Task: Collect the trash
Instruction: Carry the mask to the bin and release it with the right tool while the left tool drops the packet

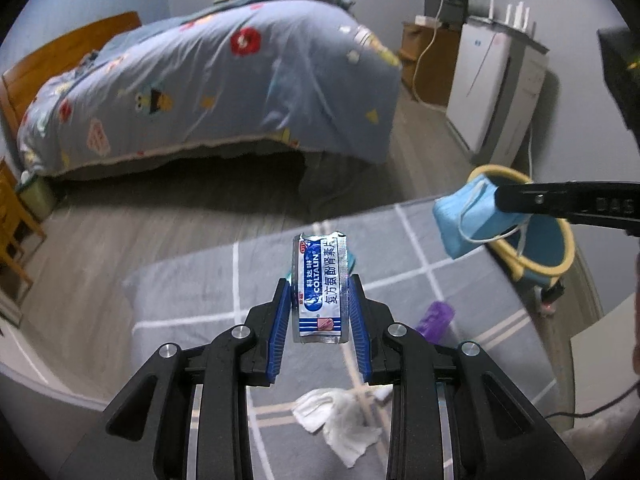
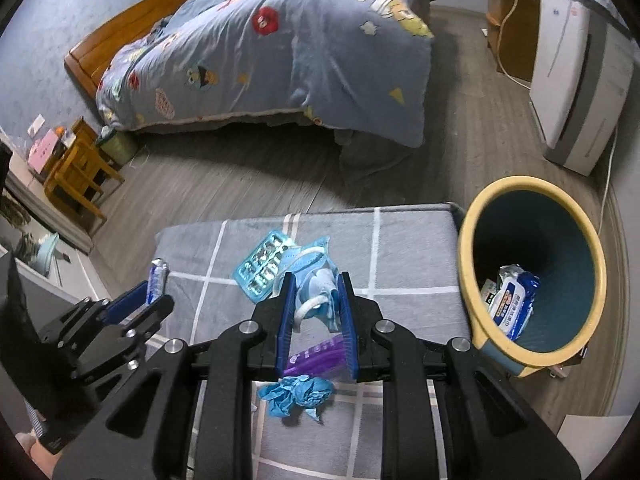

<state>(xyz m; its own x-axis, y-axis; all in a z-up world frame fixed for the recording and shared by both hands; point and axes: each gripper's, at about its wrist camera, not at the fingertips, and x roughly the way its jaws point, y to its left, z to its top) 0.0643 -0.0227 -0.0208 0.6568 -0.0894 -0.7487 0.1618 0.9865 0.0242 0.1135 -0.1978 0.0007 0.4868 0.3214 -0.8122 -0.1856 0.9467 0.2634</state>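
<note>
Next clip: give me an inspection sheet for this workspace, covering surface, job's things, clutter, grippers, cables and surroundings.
Surface: grey checked blanket over a low bench.
Job's things: medicine sachet held by left gripper; blue face mask held by right gripper; bin beside the bench holds a wipes pack.
Clutter: blister pack, blue glove, purple wrapper, white tissue lie on the blanket.
Grippers: both shut on their items, raised off the blanket.
Cables: white cord by the cabinet.
Surroundings: bed, wooden chair, white appliance.
</note>
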